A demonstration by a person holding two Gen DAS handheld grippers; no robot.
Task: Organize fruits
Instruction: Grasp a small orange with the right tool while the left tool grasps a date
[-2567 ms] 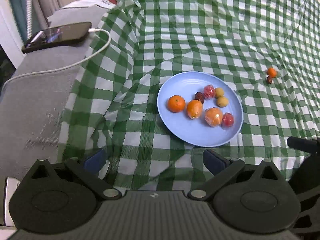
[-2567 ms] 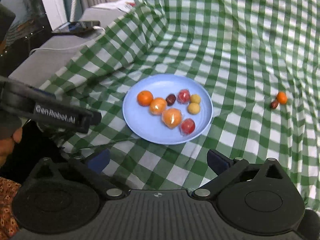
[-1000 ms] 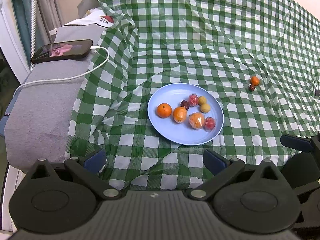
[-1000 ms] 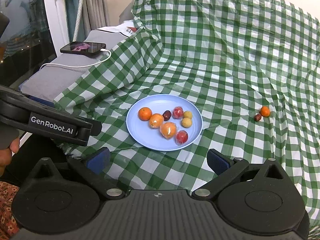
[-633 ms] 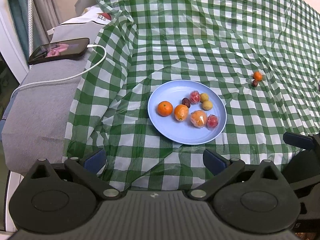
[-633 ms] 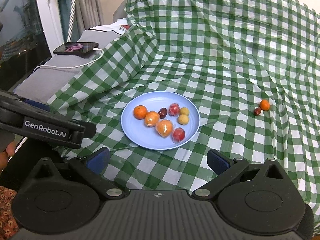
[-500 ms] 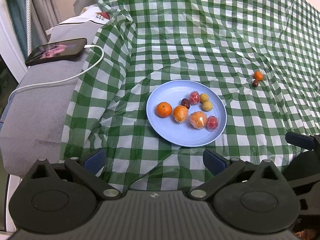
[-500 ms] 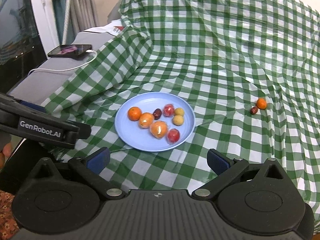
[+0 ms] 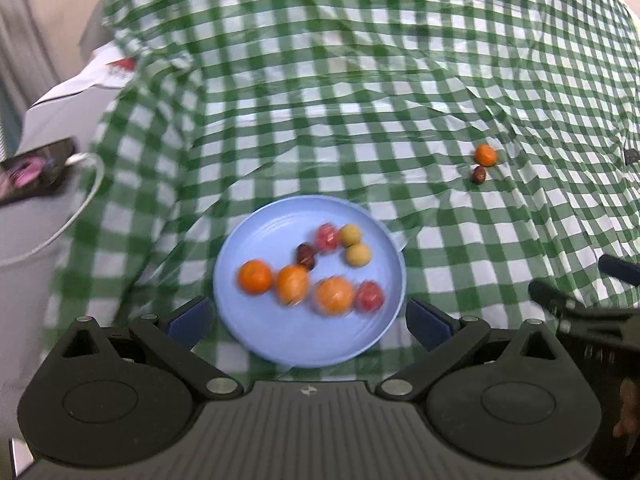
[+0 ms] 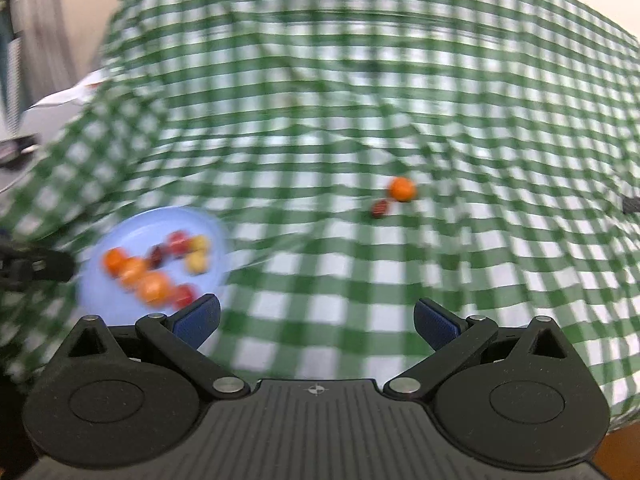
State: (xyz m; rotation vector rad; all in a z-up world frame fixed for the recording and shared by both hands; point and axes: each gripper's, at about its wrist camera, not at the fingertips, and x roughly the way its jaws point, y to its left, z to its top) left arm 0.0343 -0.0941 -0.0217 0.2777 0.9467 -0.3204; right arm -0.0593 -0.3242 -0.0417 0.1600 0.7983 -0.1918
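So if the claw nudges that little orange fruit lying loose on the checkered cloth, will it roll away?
Probably: the small orange fruit looks round, so a push would likely roll it. The wrinkled cloth may slow it. It looks light.

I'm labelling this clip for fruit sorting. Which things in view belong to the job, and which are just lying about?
Job:
- blue plate holding eight small fruits
- loose small orange fruit on the checked cloth
- loose dark red fruit beside it
- left gripper, open
- right gripper, open

Lying about:
- phone
- white charging cable
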